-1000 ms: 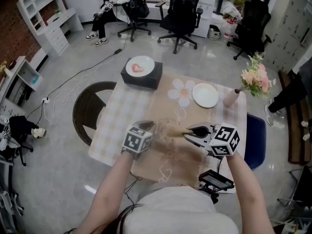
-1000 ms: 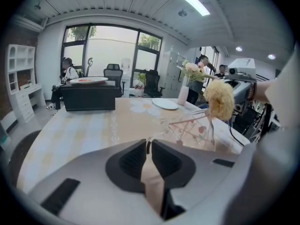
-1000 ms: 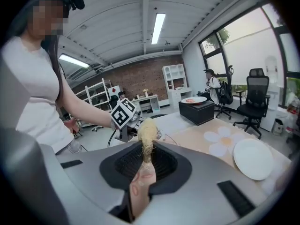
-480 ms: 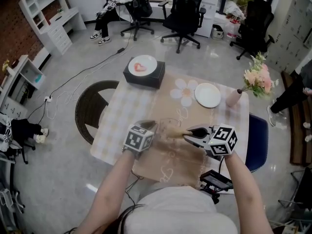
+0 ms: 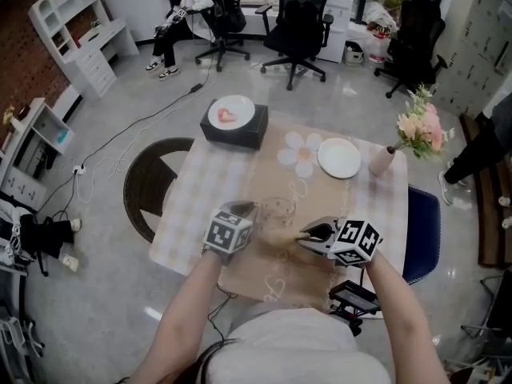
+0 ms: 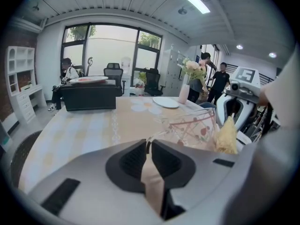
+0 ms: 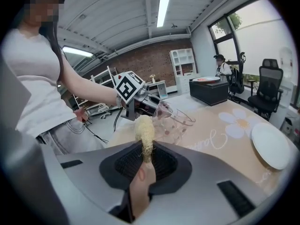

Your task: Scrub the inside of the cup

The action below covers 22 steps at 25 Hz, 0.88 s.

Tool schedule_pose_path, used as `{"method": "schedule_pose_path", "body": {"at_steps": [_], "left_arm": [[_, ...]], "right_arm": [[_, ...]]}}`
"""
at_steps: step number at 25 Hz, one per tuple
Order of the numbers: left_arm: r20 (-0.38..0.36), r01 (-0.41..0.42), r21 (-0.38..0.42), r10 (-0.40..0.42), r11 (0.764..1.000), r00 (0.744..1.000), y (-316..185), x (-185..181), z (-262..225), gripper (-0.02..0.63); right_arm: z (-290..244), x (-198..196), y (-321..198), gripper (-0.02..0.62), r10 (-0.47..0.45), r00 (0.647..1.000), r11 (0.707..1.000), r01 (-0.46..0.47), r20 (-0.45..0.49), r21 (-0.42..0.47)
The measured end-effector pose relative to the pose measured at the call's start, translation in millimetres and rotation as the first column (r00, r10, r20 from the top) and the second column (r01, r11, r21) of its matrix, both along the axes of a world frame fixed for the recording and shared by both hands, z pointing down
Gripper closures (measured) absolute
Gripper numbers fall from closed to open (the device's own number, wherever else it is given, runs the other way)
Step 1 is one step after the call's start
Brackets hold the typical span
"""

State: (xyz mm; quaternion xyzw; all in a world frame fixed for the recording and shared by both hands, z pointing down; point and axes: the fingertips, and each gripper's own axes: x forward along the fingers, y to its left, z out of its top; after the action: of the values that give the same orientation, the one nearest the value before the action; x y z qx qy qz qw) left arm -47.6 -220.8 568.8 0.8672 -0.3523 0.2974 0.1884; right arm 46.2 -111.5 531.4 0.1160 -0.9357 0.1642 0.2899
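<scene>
Near the table's (image 5: 196,202) front edge, both forearms reached fwd & down: L gripper (image 5: 249,207) pinched nearly shut on the tilted glass cup (image 5: 278,209), R gripper (image 5: 306,235) clamped a loofah brush (image 7: 144,125) just beside it.

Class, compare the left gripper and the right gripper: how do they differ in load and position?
The left gripper clamps the clear patterned cup; the right gripper clamps a pale fibrous brush. In the head view the left gripper sits at the cup's left, while the right gripper lies to the cup's right, with the brush aimed toward the cup. Shared: both are shut on something.
</scene>
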Motion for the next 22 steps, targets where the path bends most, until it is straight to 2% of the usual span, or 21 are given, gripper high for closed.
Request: {"method": "schedule_pose_path", "body": {"at_steps": [4, 8, 14, 22], "left_arm": [[0.002, 0.003, 0.010, -0.003, 1.000, 1.000, -3, -1, 1, 0.565], [-0.005, 0.008, 0.008, -0.008, 1.000, 1.000, -3, 0, 0, 0.565], [0.000, 0.009, 0.015, -0.009, 1.000, 1.000, -4, 1, -1, 0.565], [-0.027, 0.019, -0.016, -0.020, 1.000, 0.999, -4, 0, 0, 0.565]], "right_arm": [[9, 1, 9, 0.541, -0.048, 0.997, 0.999, 0.048, -0.068, 0.000], [-4, 8, 6, 0.541, -0.048, 0.998, 0.998, 0.050, -0.049, 0.023], [-38, 28, -20, 0.541, 0.073, 0.995, 0.994, -0.079, 0.073, 0.078], [-27, 45, -33, 0.541, 0.215, 0.973, 0.973, -0.221, 0.079, 0.069]]}}
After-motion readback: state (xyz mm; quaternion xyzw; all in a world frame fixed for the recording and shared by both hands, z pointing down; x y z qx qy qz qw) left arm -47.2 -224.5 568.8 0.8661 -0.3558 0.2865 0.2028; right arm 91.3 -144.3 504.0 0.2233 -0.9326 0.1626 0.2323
